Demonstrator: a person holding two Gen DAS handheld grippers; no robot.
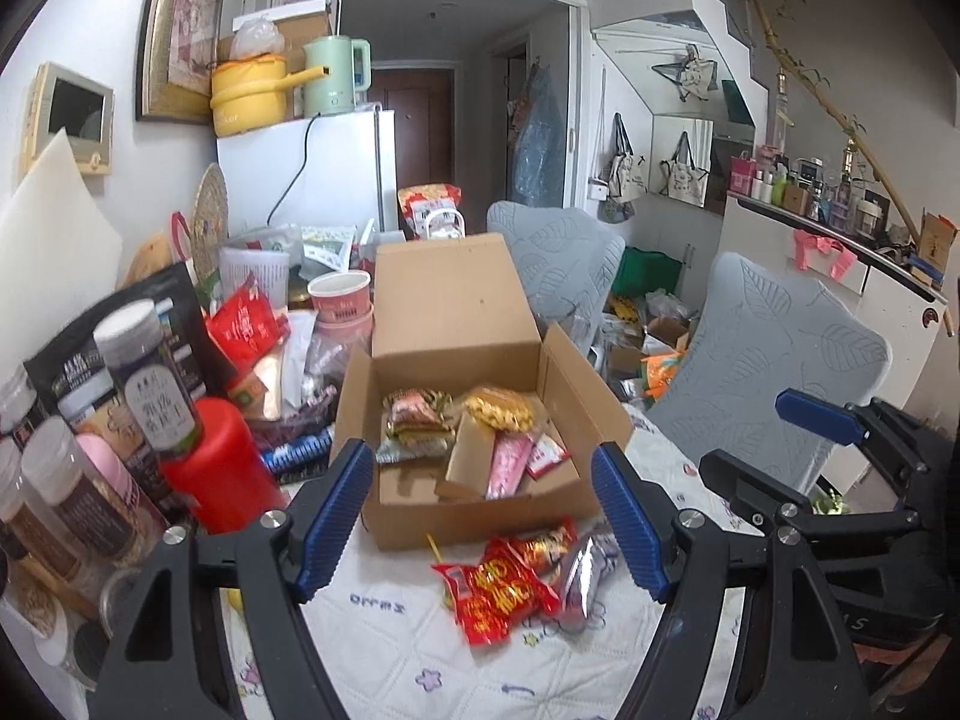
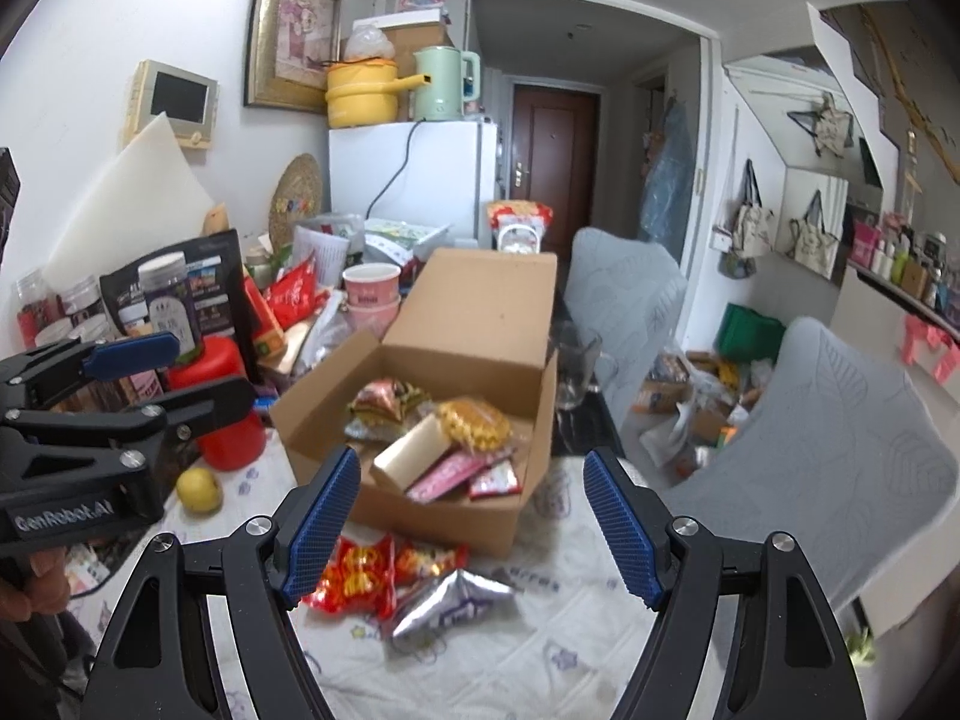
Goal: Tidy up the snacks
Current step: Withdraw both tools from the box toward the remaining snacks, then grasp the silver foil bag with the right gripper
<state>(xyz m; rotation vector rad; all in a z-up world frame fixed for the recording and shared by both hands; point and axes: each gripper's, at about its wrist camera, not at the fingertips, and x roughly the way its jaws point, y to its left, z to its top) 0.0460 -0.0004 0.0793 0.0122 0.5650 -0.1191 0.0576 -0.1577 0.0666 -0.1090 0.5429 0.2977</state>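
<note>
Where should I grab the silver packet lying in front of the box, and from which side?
Take the silver packet by its crimped end nearest the right gripper, coming down from above. It lies flat on the tablecloth, touching the red packets on its left, so the right side looks freer.

An open cardboard box (image 1: 474, 384) sits mid-surface (image 1: 390, 648) with snack packets (image 1: 480, 438) inside it. Just before it, at six o'clock, loose snack packets (image 1: 510, 582) lie on the surface. Jars (image 1: 144, 378) and a canister (image 1: 222, 468) crowd nine o'clock, a fridge (image 1: 312, 168) stands behind at eleven, and chairs (image 1: 768, 354) stand at three.
</note>
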